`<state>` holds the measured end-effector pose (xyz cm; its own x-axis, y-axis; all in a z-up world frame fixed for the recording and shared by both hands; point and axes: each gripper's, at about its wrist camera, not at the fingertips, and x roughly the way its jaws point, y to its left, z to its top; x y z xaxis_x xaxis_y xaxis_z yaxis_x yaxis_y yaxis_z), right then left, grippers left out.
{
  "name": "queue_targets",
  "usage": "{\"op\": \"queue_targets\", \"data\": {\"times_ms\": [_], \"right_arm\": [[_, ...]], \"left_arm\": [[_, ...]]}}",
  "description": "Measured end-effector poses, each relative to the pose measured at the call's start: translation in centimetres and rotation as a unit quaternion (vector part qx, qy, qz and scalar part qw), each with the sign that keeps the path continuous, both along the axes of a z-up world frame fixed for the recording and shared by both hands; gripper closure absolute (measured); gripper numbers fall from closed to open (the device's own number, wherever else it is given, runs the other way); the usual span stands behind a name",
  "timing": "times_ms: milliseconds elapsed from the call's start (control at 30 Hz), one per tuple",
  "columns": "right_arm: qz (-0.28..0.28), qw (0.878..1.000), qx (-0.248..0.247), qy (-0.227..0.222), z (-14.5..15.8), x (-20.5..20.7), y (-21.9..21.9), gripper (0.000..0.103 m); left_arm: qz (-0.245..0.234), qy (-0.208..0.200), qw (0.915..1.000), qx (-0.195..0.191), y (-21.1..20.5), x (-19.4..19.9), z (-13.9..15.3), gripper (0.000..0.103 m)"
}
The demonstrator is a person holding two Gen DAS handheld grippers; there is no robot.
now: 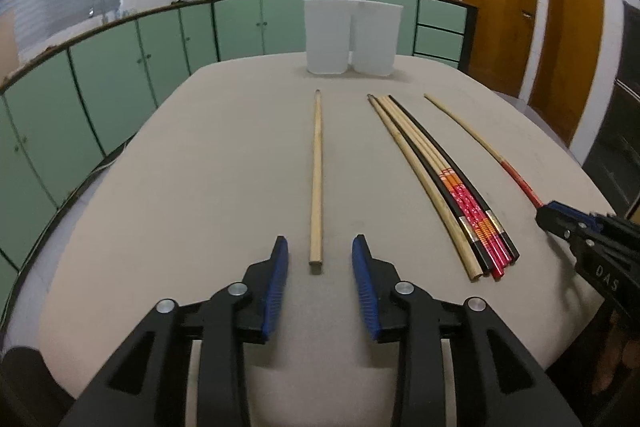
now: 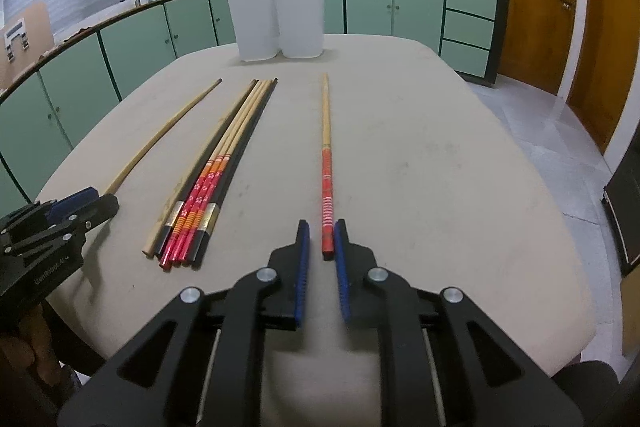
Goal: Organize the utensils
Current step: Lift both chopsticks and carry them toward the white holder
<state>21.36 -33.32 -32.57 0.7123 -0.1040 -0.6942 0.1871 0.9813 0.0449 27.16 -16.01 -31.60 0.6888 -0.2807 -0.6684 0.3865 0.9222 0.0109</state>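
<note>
Left gripper (image 1: 320,255): fingers spread, nothing pinched; tips set on both sides of the near end of the plain chopstick, no pad pressing on it. Probably lined up so for a pinch at the thick end.
Plain chopstick (image 1: 316,179): flat on the table, alone, pointing away toward the white containers, well apart from the bundle. Likely separated on purpose, for an easy single grasp.
Right gripper (image 2: 322,239): fingers only a little apart, the red end of the red-handled chopstick between them, close against the right pad; cannot tell if really clamped, a small gap visible on the left side.
Red-handled chopstick (image 2: 327,163): flat on the table, also alone, on the right of the bundle, tip toward the containers.
Bundle of chopsticks (image 1: 448,187): side by side, touching, near ends almost even; mixed kinds, plain, black and red-patterned. Seemingly not sorted yet.
White containers (image 1: 350,35): two, upright, touching one another at the far edge of the table; probably the goal for the sorted kinds.
Table (image 1: 200,187): beige top, bare between the pieces.
Progress: early, by judgement; all visible chopsticks lying outside the containers.
</note>
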Motion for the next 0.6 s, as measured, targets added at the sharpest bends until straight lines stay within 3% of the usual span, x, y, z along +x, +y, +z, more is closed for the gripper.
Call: {"op": "queue_targets", "data": {"times_ms": [67,233,600], "right_arm": [[0.003,1.0,-0.003,0.003,0.1,0.2,0.0,0.098],[-0.002,1.0,0.008,-0.015,2.7,-0.9,-0.5,0.098],[0.01,0.995,-0.002,-0.096,12.8,-3.8,0.1,0.098]], "left_arm": [[-0.009,0.003,0.9999,-0.004,-0.1,0.6,0.1,0.096],[-0.007,0.024,0.9991,-0.033,0.7,0.8,2.0,0.096],[-0.01,-0.016,0.9978,-0.063,2.6,-1.3,11.7,0.096]]}}
